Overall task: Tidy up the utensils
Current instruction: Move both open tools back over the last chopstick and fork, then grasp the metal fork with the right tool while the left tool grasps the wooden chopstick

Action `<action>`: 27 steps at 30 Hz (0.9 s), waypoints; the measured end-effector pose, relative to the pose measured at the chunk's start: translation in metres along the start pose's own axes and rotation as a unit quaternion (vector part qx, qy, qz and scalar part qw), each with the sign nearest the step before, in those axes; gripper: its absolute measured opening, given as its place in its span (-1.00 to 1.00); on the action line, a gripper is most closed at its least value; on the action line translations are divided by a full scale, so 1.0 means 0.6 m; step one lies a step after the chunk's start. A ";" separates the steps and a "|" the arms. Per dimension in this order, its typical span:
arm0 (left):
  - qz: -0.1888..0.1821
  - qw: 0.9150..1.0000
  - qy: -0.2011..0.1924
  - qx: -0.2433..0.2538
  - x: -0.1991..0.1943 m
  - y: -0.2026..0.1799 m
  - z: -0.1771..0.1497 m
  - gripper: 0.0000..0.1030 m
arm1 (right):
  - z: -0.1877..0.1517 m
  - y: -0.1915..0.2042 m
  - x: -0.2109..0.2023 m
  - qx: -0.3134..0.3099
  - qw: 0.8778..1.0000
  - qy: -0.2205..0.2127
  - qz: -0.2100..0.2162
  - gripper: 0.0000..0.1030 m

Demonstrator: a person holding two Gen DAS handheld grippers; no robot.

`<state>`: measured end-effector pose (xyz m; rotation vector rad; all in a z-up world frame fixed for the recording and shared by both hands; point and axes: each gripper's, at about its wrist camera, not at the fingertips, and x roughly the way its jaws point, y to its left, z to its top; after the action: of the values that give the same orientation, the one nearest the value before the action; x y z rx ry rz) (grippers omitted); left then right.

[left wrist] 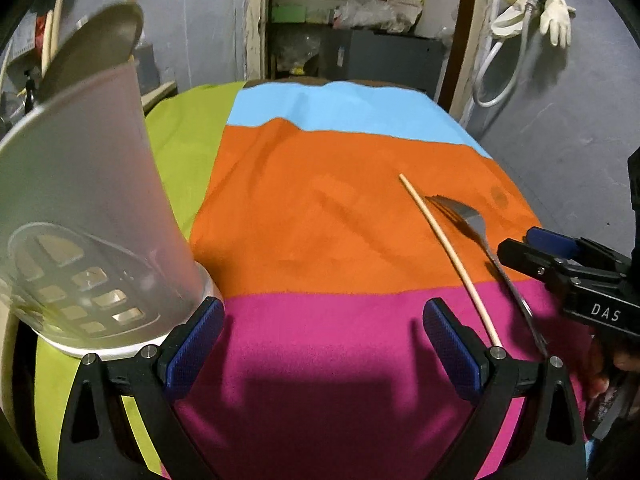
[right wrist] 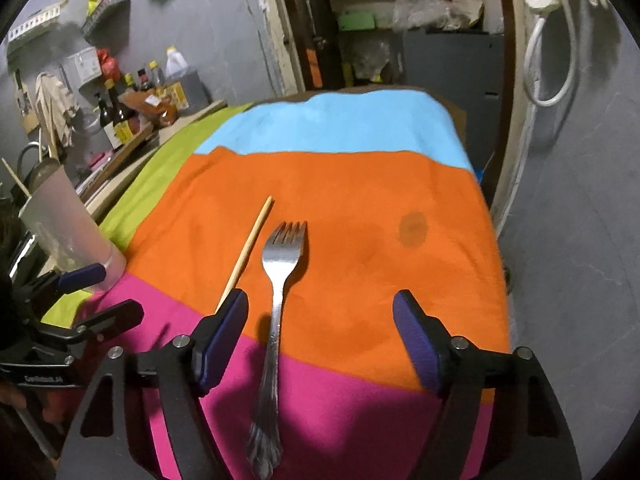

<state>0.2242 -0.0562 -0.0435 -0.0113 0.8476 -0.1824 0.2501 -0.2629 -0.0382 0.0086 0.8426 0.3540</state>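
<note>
A steel fork [right wrist: 276, 312] lies on the striped cloth between my right gripper's [right wrist: 320, 324] open fingers, closer to the left one, tines pointing away. A wooden chopstick [right wrist: 250, 246] lies just left of it. Both show in the left wrist view, the fork [left wrist: 476, 232] and the chopstick [left wrist: 444, 248], at the right. A frosted plastic utensil holder [left wrist: 80, 216] with a spoon [left wrist: 96, 44] and sticks in it stands by my left gripper's [left wrist: 324, 336] left finger. The left gripper is open and empty. The holder also shows in the right wrist view [right wrist: 64, 224], far left.
The table is covered by a cloth [right wrist: 360, 184] with blue, orange, magenta and green bands. Bottles [right wrist: 120, 112] and a shelf stand at the back left. A grey wall [right wrist: 580, 240] is close on the right. A doorway with shelves [left wrist: 340, 12] is behind.
</note>
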 end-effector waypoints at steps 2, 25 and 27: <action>-0.002 1.000 0.008 -0.005 0.007 0.004 0.000 0.89 | 0.003 0.007 0.012 -0.008 1.000 0.010 -0.001 0.37; -0.075 0.997 0.011 -0.005 0.023 -0.026 0.038 0.76 | 0.035 -0.035 0.052 0.020 0.999 0.030 0.014 -0.80; -0.086 0.996 0.018 0.003 0.032 -0.033 0.047 0.54 | 0.032 -0.039 0.048 0.020 0.999 0.028 0.013 -0.80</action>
<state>0.2549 -0.0808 -0.0375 -0.0751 0.8824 -0.3476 0.2890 -0.2732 -0.0498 0.0472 0.9060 0.3635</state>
